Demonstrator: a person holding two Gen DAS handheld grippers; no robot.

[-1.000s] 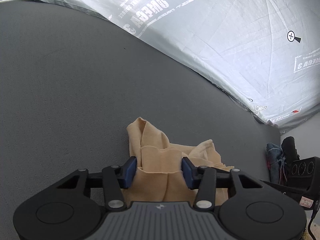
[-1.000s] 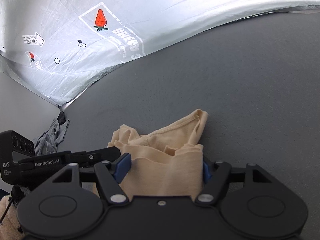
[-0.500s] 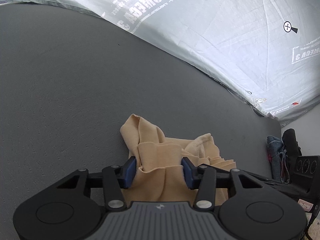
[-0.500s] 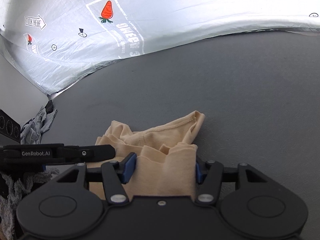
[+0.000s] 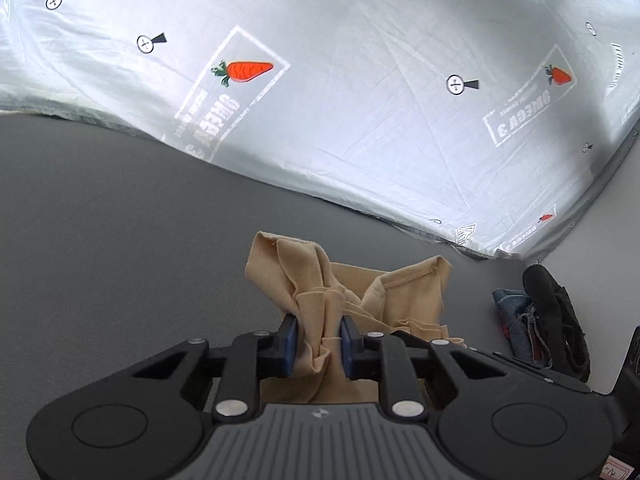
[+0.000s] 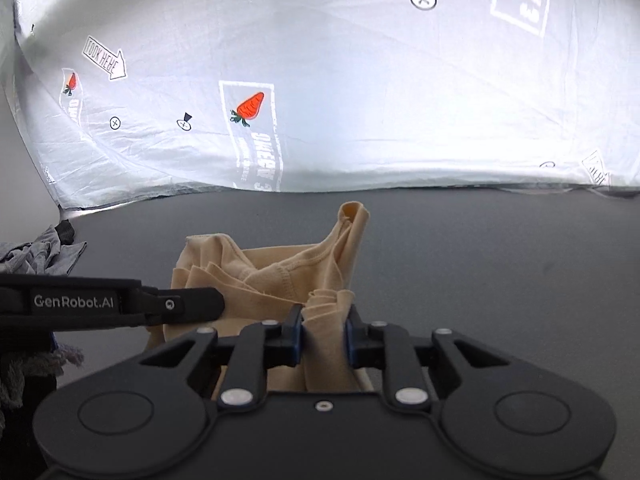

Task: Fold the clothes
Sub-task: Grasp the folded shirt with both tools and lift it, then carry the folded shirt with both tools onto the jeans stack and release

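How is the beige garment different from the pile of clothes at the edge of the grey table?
The beige garment is one pale, plain-coloured piece, while the clothes pile mixes dark fabric with blue denim. The beige garment is bunched between the closing left tongs and right tongs; the clothes pile lies untouched, off to the side. The beige garment sits mid-table; the pile sits at the table's edge. Both are crumpled and unfolded.
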